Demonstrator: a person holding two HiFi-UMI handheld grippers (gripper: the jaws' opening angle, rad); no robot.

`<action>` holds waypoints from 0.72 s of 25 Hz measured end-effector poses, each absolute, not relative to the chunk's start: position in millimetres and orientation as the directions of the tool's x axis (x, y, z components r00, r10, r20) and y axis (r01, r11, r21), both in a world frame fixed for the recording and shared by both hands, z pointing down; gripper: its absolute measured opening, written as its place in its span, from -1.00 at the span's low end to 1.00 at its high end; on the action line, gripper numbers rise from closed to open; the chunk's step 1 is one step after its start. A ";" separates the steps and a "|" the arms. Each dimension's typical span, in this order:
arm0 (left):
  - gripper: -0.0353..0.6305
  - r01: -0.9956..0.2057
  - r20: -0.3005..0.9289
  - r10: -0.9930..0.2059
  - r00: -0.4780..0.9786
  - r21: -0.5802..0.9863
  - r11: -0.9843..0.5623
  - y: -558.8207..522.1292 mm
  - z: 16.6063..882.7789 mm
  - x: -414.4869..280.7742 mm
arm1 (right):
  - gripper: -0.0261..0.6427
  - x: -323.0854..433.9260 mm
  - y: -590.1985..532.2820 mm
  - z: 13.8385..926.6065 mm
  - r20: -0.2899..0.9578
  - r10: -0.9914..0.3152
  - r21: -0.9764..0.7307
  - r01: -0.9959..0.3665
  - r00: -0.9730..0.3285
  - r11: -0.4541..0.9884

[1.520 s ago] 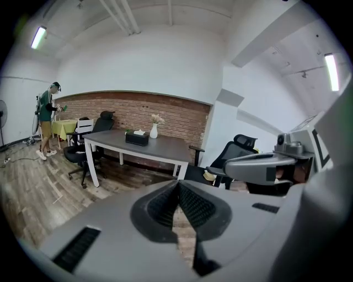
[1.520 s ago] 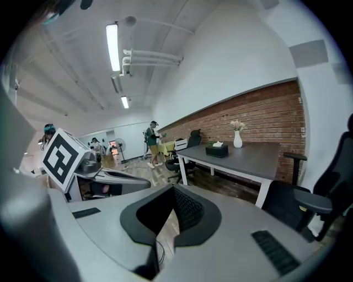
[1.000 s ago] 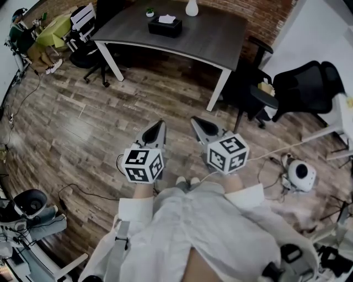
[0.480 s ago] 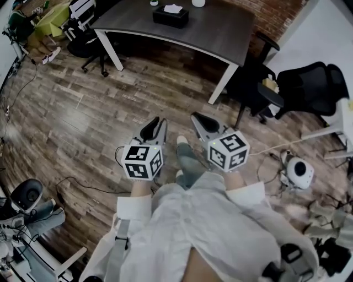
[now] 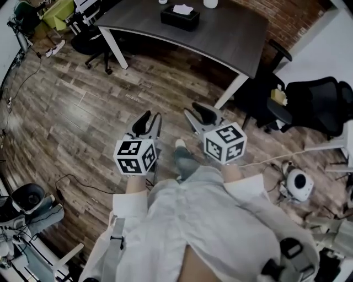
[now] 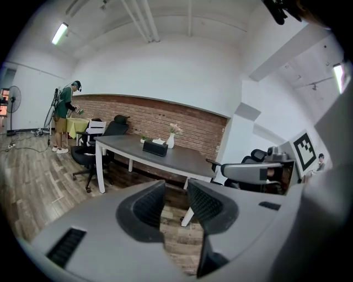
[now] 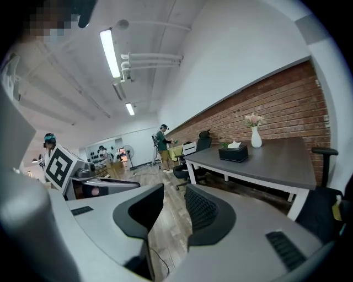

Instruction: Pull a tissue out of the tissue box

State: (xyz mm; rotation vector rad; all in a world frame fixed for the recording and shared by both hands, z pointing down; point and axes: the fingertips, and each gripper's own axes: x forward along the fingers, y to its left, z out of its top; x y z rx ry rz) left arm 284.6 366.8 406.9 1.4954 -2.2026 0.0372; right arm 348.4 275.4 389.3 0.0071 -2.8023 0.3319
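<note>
While both hang over the brown wooden plank floor [image 5: 83,104], the left claw [image 5: 149,124] and the right claw [image 5: 197,117] have their jaws apart, just opened, with nothing between them. The black rectangular tissue box [image 5: 180,18], white tissue [image 5: 182,9] poking out on top, sits on the dark grey white-legged counter [image 5: 226,38], well apart from both claws. A white vase [image 6: 170,142] stands just beside the box.

cut off: white vase [image 5: 210,3] at the table's [image 5: 231,33] far edge, only its bottom shows | too small: maybe a plant [image 6: 144,138] just beside the tissue box [image 6: 155,147]
</note>
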 end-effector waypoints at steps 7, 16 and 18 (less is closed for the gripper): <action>-0.57 -0.865 0.401 -0.848 -0.346 0.214 0.453 329.0 391.7 210.3 | -0.61 282.1 227.3 379.1 0.295 0.078 -0.235 0.007 -0.952 0.972; -0.57 -0.861 0.405 -0.835 -0.373 0.186 0.474 271.6 380.2 147.1 | -0.61 225.8 165.3 370.6 0.271 0.090 -0.239 0.024 -0.958 0.971; -0.57 -0.858 0.406 -0.831 -0.380 0.180 0.481 263.8 379.3 138.6 | -0.61 219.6 154.5 372.1 0.269 0.087 -0.246 0.019 -0.959 0.969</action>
